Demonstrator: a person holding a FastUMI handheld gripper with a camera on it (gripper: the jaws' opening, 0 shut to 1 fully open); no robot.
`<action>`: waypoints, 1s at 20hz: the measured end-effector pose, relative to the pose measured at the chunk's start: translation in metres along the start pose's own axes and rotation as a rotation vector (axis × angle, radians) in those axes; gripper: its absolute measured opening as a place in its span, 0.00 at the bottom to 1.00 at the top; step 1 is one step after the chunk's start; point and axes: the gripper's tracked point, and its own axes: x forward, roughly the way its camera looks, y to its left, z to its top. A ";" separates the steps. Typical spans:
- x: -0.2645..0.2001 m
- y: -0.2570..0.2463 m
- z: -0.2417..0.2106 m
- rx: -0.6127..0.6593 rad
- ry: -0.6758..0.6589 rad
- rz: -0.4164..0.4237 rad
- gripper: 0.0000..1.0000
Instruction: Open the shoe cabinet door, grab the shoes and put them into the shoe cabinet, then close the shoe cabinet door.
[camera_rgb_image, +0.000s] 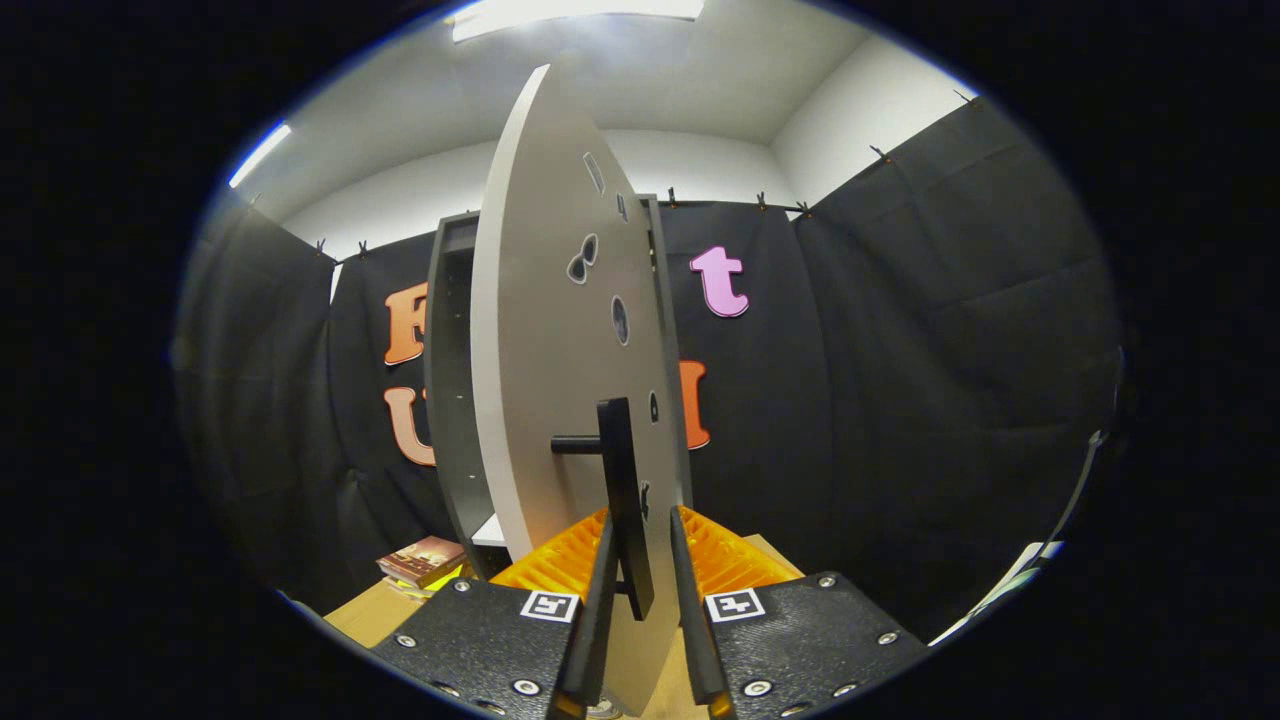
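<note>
Door (545, 330): you have the pale panel swung out from the shoe cabinet (452, 380), seen nearly edge-on.
Handle (625, 500): dark bar standing off the door's face on a short post.
Gripper (640, 600): your 2 fingers flank the handle's lower end; whether they pinch it, I cannot tell.
Step in hand: judged door opening. Keep your pull following the door's arc, wrist turning with it.
Shoes: location undetermined.
</note>
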 end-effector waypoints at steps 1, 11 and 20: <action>-0.001 -0.007 0.002 -0.001 -0.008 -0.009 0.33; 0.005 -0.055 0.002 0.056 -0.006 -0.033 0.33; -0.017 -0.082 0.007 0.008 -0.020 -0.091 0.45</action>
